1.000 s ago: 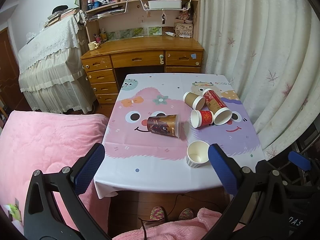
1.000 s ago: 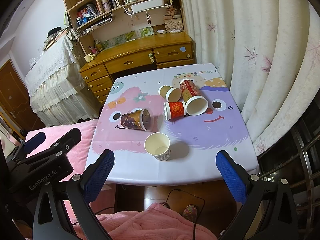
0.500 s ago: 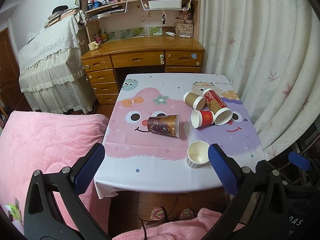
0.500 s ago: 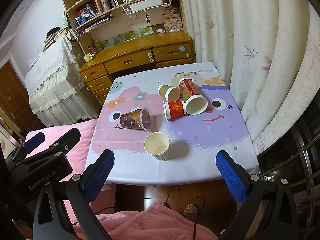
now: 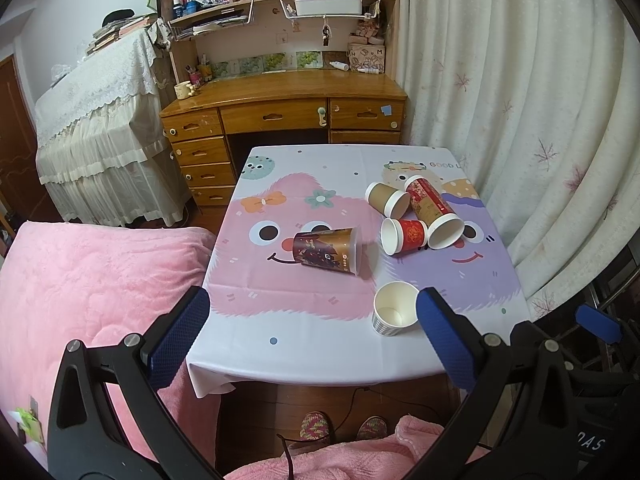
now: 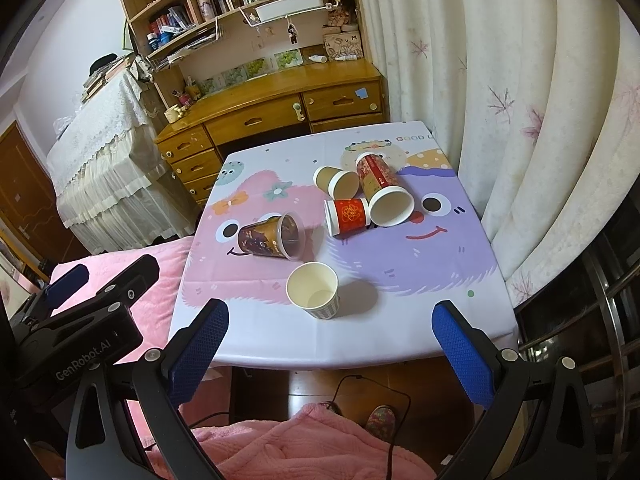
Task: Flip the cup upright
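Several paper cups lie on a small table with a cartoon cloth (image 5: 304, 332) (image 6: 420, 320). A dark brown cup (image 5: 326, 250) (image 6: 270, 237) lies on its side mid-table. A tan cup (image 5: 386, 199) (image 6: 335, 181), a small red cup (image 5: 404, 235) (image 6: 347, 216) and a tall red patterned cup (image 5: 434, 212) (image 6: 385, 190) lie on their sides at the right. A white cup (image 5: 394, 313) (image 6: 314, 290) stands upright near the front edge. My left gripper (image 5: 308, 332) and right gripper (image 6: 330, 346) are both open and empty, held off the table's front edge.
A pink blanket-covered bed (image 5: 92, 292) lies left of the table. A wooden desk with shelves (image 5: 284, 100) stands behind it. White curtains (image 5: 520, 120) hang along the right. A cable and slippered feet (image 5: 344, 428) are under the table's front edge.
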The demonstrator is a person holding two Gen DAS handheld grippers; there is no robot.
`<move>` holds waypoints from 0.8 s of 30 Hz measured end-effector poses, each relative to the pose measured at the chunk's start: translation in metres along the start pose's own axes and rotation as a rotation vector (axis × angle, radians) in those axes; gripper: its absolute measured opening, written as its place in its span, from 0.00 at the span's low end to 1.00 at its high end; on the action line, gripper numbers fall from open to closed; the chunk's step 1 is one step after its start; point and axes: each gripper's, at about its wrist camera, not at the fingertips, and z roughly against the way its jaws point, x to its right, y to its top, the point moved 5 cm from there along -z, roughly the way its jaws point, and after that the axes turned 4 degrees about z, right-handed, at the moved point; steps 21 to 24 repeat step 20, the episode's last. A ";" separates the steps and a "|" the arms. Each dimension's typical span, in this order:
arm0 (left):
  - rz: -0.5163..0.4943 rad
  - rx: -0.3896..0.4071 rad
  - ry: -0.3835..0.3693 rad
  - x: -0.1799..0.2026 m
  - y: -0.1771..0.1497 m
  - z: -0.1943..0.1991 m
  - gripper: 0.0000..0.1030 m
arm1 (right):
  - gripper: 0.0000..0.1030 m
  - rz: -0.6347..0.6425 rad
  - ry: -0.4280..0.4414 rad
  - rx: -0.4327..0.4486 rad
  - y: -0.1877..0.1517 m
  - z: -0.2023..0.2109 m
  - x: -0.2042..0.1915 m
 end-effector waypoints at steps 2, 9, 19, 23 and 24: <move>-0.001 0.000 0.000 0.000 0.000 -0.001 0.99 | 1.00 0.001 0.000 0.000 0.000 0.000 0.000; 0.000 0.000 0.002 0.000 0.000 -0.001 0.99 | 1.00 -0.001 0.002 -0.004 -0.001 0.000 0.001; 0.002 0.000 0.002 0.000 0.001 0.000 0.99 | 1.00 -0.006 0.004 -0.010 -0.007 0.002 0.002; 0.001 -0.001 0.002 0.000 0.001 0.000 0.99 | 1.00 -0.005 0.005 -0.011 -0.007 0.001 0.003; 0.001 -0.001 0.002 0.000 0.001 0.000 0.99 | 1.00 -0.005 0.005 -0.011 -0.007 0.001 0.003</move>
